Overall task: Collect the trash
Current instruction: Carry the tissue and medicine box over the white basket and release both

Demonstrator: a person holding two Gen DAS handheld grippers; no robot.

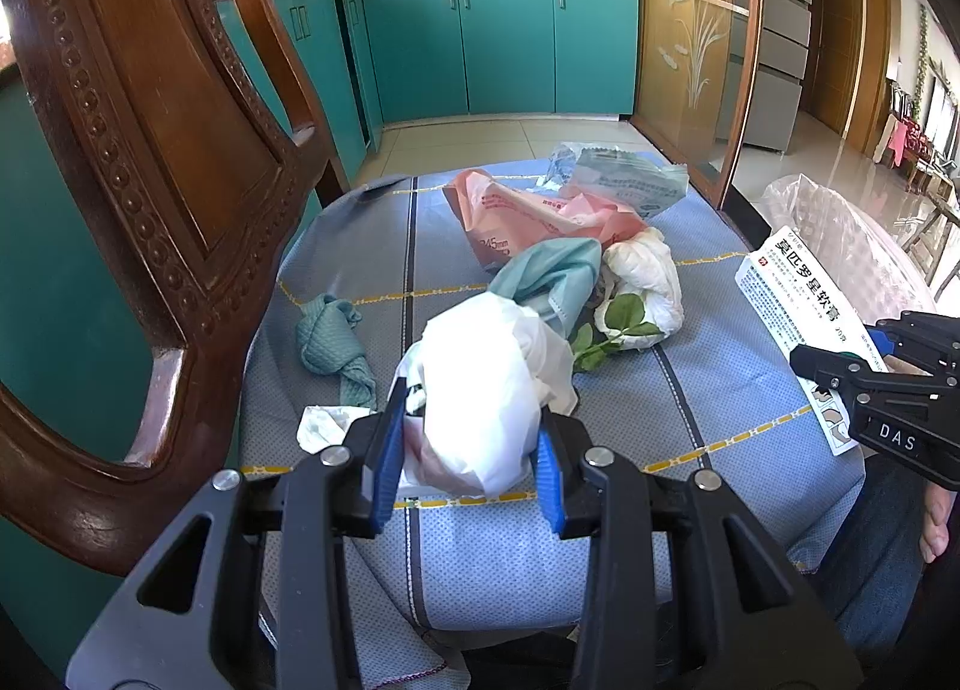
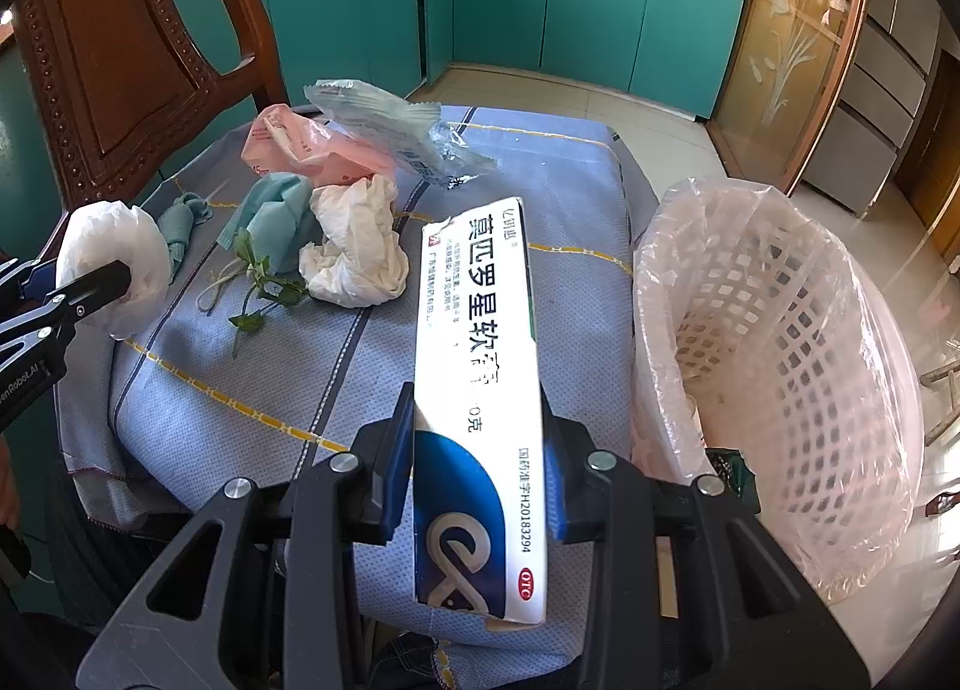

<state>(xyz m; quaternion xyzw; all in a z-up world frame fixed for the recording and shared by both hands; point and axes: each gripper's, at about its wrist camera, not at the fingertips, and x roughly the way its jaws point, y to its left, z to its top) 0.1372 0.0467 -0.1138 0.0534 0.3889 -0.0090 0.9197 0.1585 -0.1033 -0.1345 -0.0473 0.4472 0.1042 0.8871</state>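
Observation:
My left gripper is shut on a crumpled white plastic bag, held just above the blue cloth-covered seat. The bag and left gripper also show at the left of the right wrist view. My right gripper is shut on a long white and blue ointment box, which points forward over the seat's right side, beside the lined basket. In the left wrist view the right gripper holds that box at the right edge.
On the seat lie a pink bag, a clear printed wrapper, a teal cloth, crumpled white paper, a leafy stem, a knotted teal rag and a tissue scrap. A carved chair back stands left.

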